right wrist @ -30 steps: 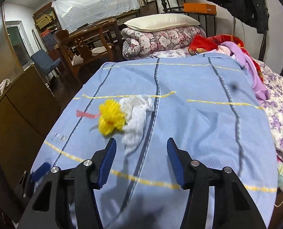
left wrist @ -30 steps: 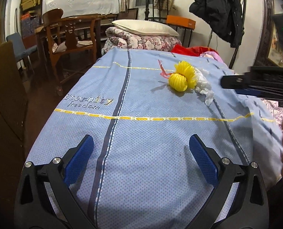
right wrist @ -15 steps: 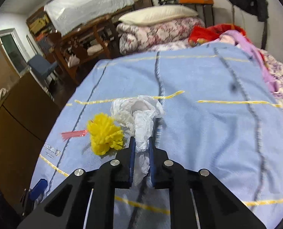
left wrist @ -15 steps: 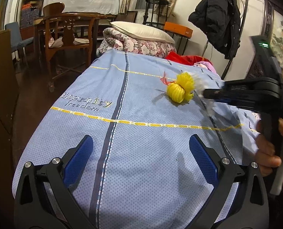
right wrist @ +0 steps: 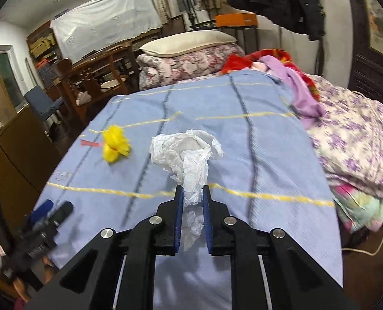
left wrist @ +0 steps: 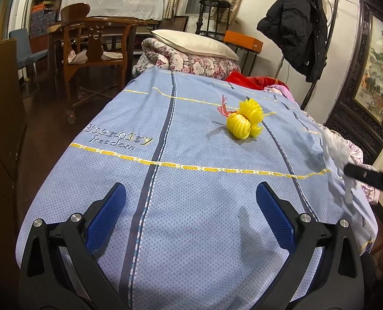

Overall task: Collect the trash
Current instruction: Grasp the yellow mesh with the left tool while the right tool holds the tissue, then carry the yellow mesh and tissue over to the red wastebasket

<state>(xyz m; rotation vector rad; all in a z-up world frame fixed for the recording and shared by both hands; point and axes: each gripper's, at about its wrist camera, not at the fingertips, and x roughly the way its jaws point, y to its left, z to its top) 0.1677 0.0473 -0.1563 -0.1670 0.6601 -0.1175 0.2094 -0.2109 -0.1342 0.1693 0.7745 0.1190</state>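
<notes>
Bedspread [left wrist: 191,186] | right gripper [right wrist: 193,196] clamps white tissue [right wrist: 189,152], now lifted off yellow netting [left wrist: 244,122]; left gripper [left wrist: 191,222] wide

Your left wrist camera sits low at the foot of the blue dotted bedspread [left wrist: 191,180], looking up its length toward the cream pillow [left wrist: 194,45]. Your right wrist camera looks from higher and further right, angled leftward. Both share the bedspread, the pillow and the yellow mesh bundle [left wrist: 244,122] [right wrist: 115,143].
</notes>
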